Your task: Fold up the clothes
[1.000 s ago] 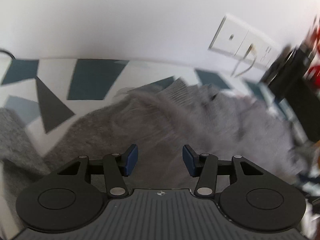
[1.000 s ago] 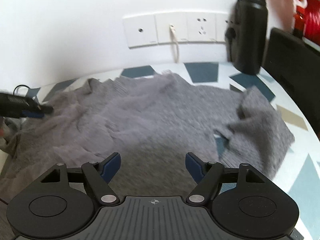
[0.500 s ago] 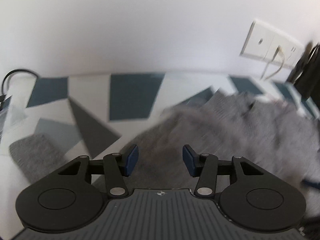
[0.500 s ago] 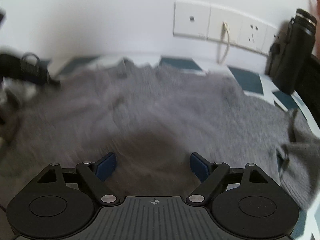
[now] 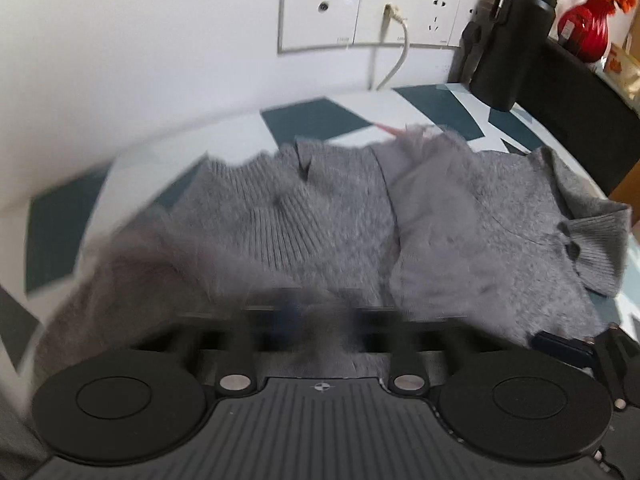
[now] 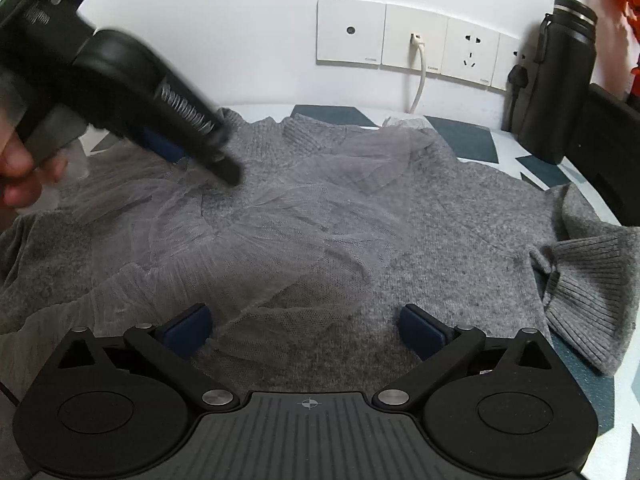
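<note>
My right gripper (image 6: 306,330) hangs with jaws spread wide, having just opened, nothing between its pads, over the grey sweater (image 6: 460,240). It lies flat on the patterned table (image 6: 464,136), long axis across my view, collar toward the wall. My left gripper (image 5: 320,312) has snapped closed on its mesh layer

sweater (image 6: 460,240): grey knit | tablecloth (image 5: 312,120): white, teal geometric patches | bottle (image 6: 556,80): black | vase (image 5: 584,34): red
</note>
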Available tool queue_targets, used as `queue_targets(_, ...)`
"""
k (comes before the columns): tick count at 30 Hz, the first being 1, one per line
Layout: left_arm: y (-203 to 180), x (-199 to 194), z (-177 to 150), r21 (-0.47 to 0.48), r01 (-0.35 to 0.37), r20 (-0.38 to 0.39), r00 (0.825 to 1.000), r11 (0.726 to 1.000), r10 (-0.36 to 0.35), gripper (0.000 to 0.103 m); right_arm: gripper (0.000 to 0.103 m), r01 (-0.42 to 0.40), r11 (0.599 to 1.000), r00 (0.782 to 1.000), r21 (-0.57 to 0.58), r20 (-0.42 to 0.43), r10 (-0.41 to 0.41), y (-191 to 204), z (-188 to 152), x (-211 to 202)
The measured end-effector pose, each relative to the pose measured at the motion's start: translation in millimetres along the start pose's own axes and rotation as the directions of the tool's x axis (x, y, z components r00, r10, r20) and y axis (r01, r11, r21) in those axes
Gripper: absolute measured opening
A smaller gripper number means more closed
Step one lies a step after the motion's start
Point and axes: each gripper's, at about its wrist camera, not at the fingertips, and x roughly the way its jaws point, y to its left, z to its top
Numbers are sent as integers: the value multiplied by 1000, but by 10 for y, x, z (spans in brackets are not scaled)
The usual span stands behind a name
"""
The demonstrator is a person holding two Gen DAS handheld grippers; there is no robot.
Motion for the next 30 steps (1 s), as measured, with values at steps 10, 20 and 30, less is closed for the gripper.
queue_targets(10,657,-638,-803,-331,-88,38,994,940,107,4,102,-10,1000,1000,-3,-1,10,-12,5,11)
queue_targets(20,380,-506,-257,-210,-12,166,985,978,47,60,102,-2,1000,1000,1,-1,2,11,12,15)
queue_targets(30,405,-287,-176,-95,-148,161,973,984,162,1,102,-7,1000,1000,-2,6,7,6,-7,4)
